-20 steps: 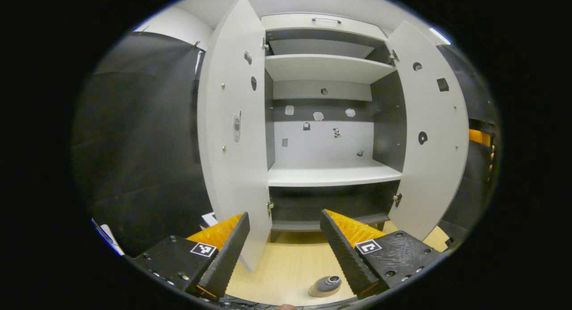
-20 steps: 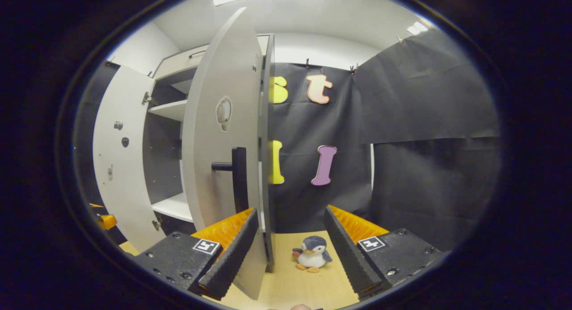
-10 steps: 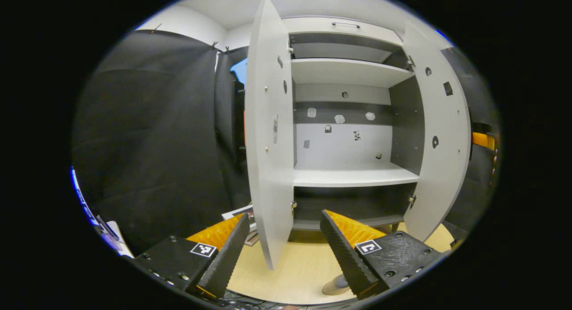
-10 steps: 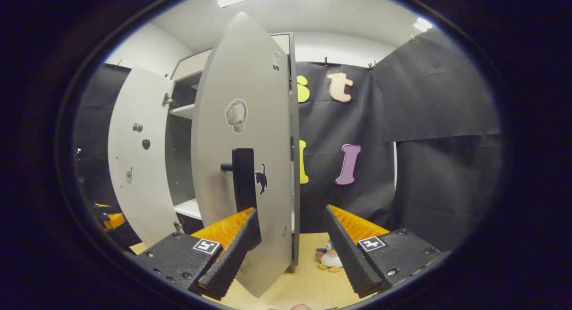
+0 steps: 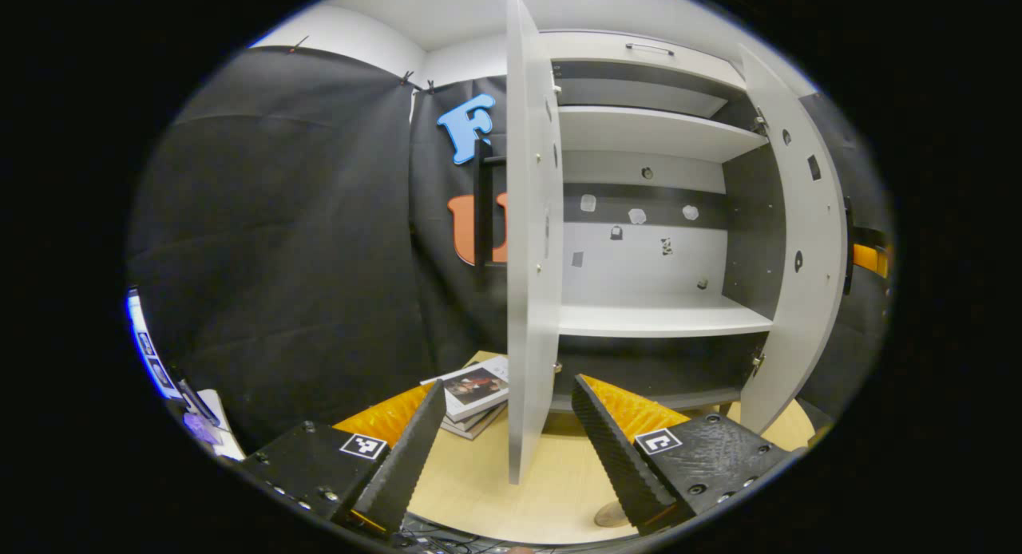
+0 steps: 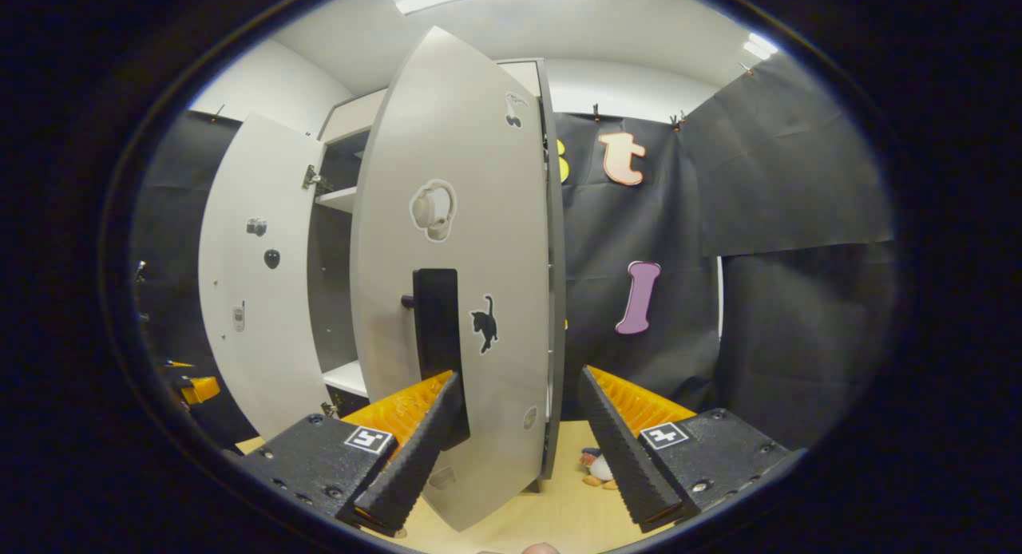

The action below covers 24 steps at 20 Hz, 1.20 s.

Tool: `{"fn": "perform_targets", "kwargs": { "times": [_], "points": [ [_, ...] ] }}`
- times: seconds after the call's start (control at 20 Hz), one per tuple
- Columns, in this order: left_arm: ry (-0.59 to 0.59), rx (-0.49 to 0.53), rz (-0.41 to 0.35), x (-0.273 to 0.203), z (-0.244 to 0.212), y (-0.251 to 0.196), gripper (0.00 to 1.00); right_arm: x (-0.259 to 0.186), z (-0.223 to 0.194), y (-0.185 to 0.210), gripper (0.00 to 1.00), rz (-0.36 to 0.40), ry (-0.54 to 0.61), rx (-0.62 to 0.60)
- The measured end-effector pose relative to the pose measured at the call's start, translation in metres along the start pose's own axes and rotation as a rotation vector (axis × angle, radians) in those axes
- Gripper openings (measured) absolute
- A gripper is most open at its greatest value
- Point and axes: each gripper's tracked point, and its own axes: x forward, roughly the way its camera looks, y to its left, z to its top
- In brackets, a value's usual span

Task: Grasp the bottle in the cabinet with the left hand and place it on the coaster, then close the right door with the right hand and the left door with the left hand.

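Left gripper (image 5: pixel 505 442) and right gripper (image 6: pixel 523 450) both gape empty — left view adds books (image 5: pixel 473 390); right door (image 6: pixel 467 298) upright, part-open.

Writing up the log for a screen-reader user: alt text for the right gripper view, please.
The open right tool faces the outer side of the cabinet's right door, close to its dark vertical handle. The left door stands open beyond, with shelves between. A penguin toy sits on the wooden table behind the right finger.
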Motion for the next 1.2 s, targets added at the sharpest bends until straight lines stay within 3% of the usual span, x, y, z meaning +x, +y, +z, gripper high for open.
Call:
{"fn": "perform_targets", "kwargs": {
  "times": [0.25, 0.4, 0.5, 0.55, 0.6, 0.7, 0.85, 1.05, 1.1, 1.15, 1.2],
  "points": [
    [-0.022, -0.027, 0.038, 0.006, 0.012, 0.030, 0.98, 0.011, 0.002, 0.030, 0.98, 0.047, -0.009, -0.006],
    [-0.035, -0.099, 0.054, 0.015, 0.019, 0.048, 0.99, 0.016, 0.004, 0.057, 0.94, 0.111, -0.024, -0.011],
    [-0.043, -0.142, 0.066, 0.020, 0.025, 0.061, 1.00, 0.019, 0.007, 0.066, 0.98, 0.120, -0.036, -0.025],
    [-0.053, -0.158, 0.071, 0.023, 0.032, 0.067, 0.96, 0.019, 0.011, 0.070, 0.94, 0.123, -0.047, -0.029],
    [-0.061, -0.167, 0.069, 0.026, 0.039, 0.072, 1.00, 0.019, 0.012, 0.073, 0.98, 0.125, -0.053, -0.030],
    [-0.086, -0.175, 0.060, 0.035, 0.051, 0.081, 0.96, 0.019, 0.013, 0.074, 0.98, 0.124, -0.055, -0.027],
    [-0.109, -0.174, 0.054, 0.049, 0.071, 0.090, 0.98, 0.017, 0.011, 0.071, 0.98, 0.103, -0.048, -0.030],
    [-0.132, -0.117, 0.026, 0.066, 0.099, 0.092, 1.00, 0.010, 0.009, 0.066, 0.98, 0.067, -0.053, -0.049],
    [-0.126, -0.102, 0.008, 0.071, 0.103, 0.088, 1.00, 0.009, 0.009, 0.064, 0.94, 0.058, -0.054, -0.051],
    [-0.124, -0.085, 0.002, 0.074, 0.105, 0.086, 1.00, 0.009, 0.009, 0.061, 0.98, 0.050, -0.053, -0.051],
    [-0.128, -0.071, 0.005, 0.077, 0.111, 0.087, 0.92, 0.007, 0.008, 0.060, 0.98, 0.045, -0.051, -0.049]
  ]
}}
